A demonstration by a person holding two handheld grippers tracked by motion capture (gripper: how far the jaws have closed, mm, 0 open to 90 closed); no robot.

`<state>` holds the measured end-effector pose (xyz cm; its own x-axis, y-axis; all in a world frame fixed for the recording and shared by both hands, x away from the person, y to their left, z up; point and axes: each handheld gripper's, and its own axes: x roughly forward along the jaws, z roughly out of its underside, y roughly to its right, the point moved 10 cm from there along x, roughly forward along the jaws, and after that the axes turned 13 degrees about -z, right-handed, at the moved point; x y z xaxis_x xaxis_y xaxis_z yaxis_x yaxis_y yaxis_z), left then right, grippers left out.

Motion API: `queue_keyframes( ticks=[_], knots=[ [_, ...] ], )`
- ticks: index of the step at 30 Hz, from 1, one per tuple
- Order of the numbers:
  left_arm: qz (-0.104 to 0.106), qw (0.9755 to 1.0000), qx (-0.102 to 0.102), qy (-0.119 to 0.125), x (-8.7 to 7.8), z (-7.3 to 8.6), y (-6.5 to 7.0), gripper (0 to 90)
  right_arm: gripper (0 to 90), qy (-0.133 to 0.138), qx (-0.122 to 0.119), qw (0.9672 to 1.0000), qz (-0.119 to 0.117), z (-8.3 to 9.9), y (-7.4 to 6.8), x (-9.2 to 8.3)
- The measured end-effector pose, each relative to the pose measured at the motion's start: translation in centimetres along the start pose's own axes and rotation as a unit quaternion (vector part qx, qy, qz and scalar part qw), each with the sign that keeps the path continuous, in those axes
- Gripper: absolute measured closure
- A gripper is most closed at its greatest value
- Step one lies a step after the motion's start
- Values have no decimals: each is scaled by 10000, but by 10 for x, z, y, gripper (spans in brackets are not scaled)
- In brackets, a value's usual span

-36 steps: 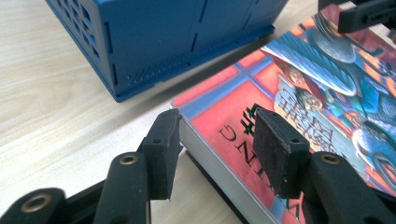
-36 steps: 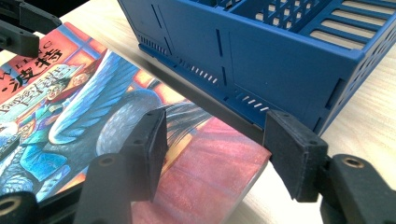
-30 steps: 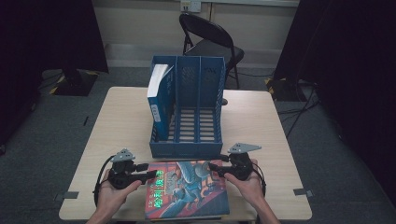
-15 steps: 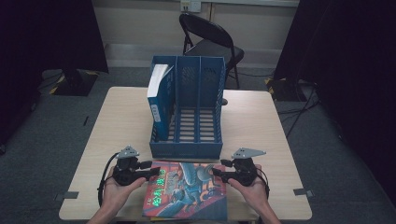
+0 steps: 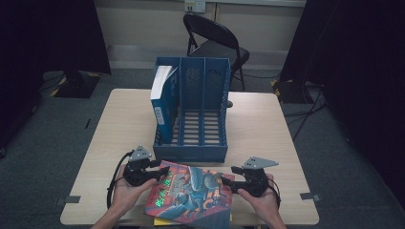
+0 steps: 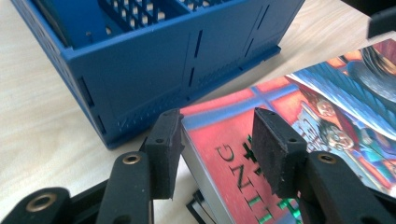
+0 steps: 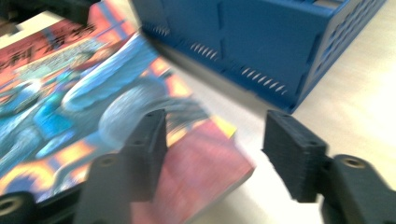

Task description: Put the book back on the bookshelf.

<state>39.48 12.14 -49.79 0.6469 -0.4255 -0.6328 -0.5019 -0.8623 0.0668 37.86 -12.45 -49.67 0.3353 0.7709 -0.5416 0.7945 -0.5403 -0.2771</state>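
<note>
A thick book with a colourful illustrated cover lies at the table's near edge, just in front of a blue three-slot file rack. My left gripper is at the book's far left corner. In the left gripper view the gripper straddles that corner of the book, one pad beside the page edge and the other over the cover. At the book's right side, my right gripper has just been opening. In its own view the right gripper is open around the book's corner.
A blue-and-white book stands in the rack's left slot; the other two slots hold nothing. Something yellow sticks out from under the colourful book. A black folding chair stands behind the wooden table.
The right hand has drawn back toward the near edge and its jaws have spread wider. The left gripper has edged right onto the book's corner. The book has barely shifted.
</note>
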Motion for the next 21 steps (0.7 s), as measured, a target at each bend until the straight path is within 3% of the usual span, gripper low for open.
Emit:
queue_keyframes(
  ticks=[5, 6, 8, 11, 12, 15, 16, 19, 21],
  knots=[
    [203, 9996, -153, -108, -11, 10, 3, 507, 394, 175, -19, 9994, -313, -15, -4, 8],
    [200, 9995, -166, -152, -17, 14, 3, 492, 438, 159, -59, 9981, -600, -19, -10, 13],
    [279, 9991, -201, -236, -27, 24, 6, 479, 454, 28, -129, 9978, -655, -17, -12, 18],
    [345, 9990, -175, -235, -30, 28, 9, 485, 480, -108, -104, 9974, -701, -12, -13, 22],
    [408, 9988, -158, -221, -30, 27, 11, 527, 479, -164, -114, 9974, -694, -10, -13, 24],
    [330, 9991, -132, -211, -26, 25, 11, 536, 489, -160, -110, 9979, -620, -9, -14, 24],
    [339, 9992, -70, -212, -26, 24, 11, 536, 496, -195, -123, 9978, -618, -8, -15, 23],
    [455, 9985, -190, -225, -20, 20, 12, 546, 514, -177, -29, 9976, -669, -4, -17, 19],
    [443, 9988, -97, -201, -15, 16, 13, 551, 530, -169, -37, 9975, -684, -1, -19, 17]
  ],
)
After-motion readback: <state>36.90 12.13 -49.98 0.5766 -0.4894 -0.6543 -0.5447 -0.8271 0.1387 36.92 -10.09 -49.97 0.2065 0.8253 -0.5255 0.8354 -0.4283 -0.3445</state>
